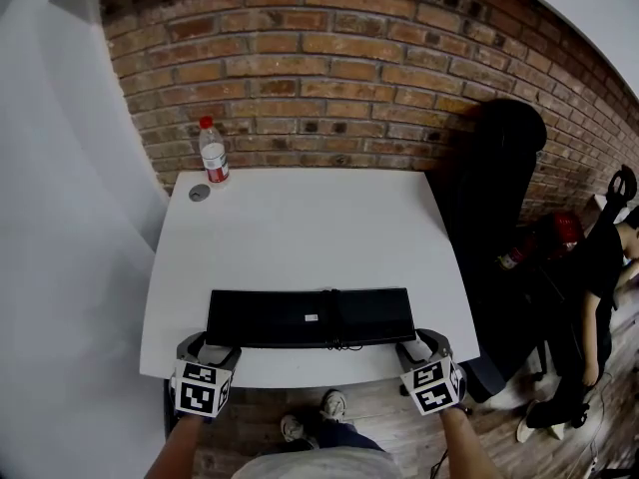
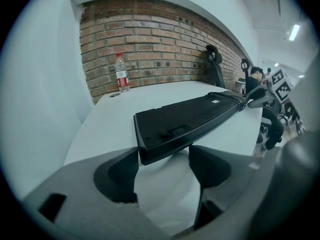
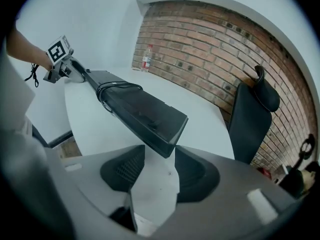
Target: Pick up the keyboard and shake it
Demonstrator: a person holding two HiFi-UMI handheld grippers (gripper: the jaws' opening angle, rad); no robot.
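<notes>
- Keyboard (image 1: 310,317): underside up, lying along the table (image 1: 300,228) front edge, nearest you.
- Your left gripper (image 1: 212,346): pitched down, jaws clamped on its left end.
- Your right gripper (image 1: 423,343): same downward pitch, jaws clamped on its right end.

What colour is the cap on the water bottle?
Red. The bottle cap shows best in the head view.

Loads of open table (image 1: 300,238) behind the keyboard (image 1: 270,317) for me. Only a bottle (image 1: 213,156) and small grey disc (image 1: 199,193) sit far-left by the brick wall (image 1: 329,78), and a black chair (image 1: 499,198) crowds the right edge.
</notes>
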